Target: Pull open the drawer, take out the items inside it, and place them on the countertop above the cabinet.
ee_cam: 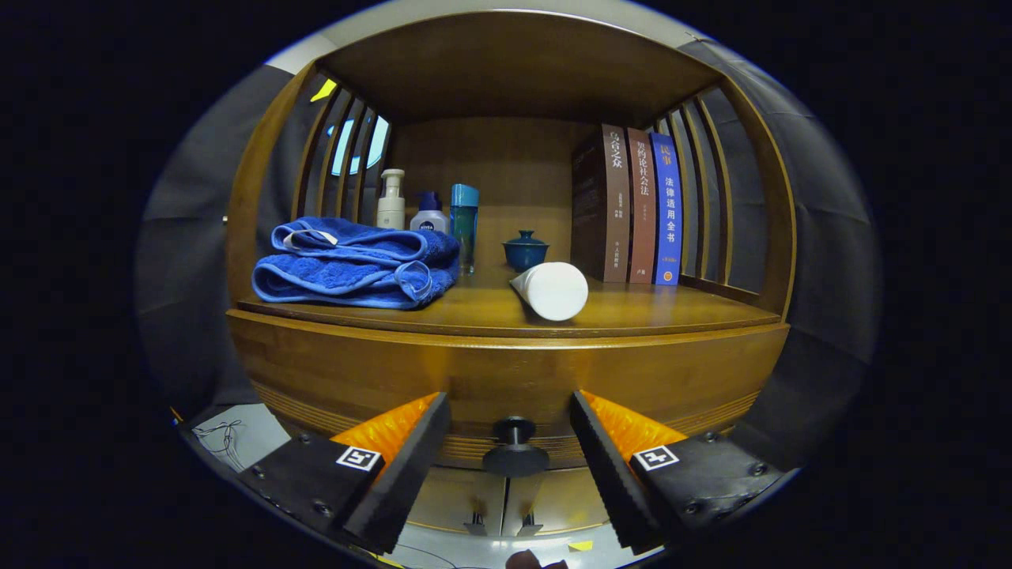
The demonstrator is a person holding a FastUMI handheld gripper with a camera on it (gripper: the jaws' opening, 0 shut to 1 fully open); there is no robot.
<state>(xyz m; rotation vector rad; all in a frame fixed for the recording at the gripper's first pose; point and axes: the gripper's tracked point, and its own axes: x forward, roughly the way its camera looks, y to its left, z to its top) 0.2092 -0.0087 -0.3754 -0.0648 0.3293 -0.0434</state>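
Wooden cabinet (pixel 506 371) ahead: drawer knob (pixel 515 452) sits untouched between the gripper's (pixel 510 442) spread fingers.

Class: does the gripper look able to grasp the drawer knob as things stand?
Probably yes. The gripper is open, and the knob sits between its fingers with nothing in between. The fingers are not touching it yet, so closing them should catch it.

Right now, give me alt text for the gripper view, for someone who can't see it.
The open gripper frames the closed drawer's knob, fingers on either side without touching. On the countertop above lie a folded blue towel and a white tube, with bottles, a lidded cup and books behind.
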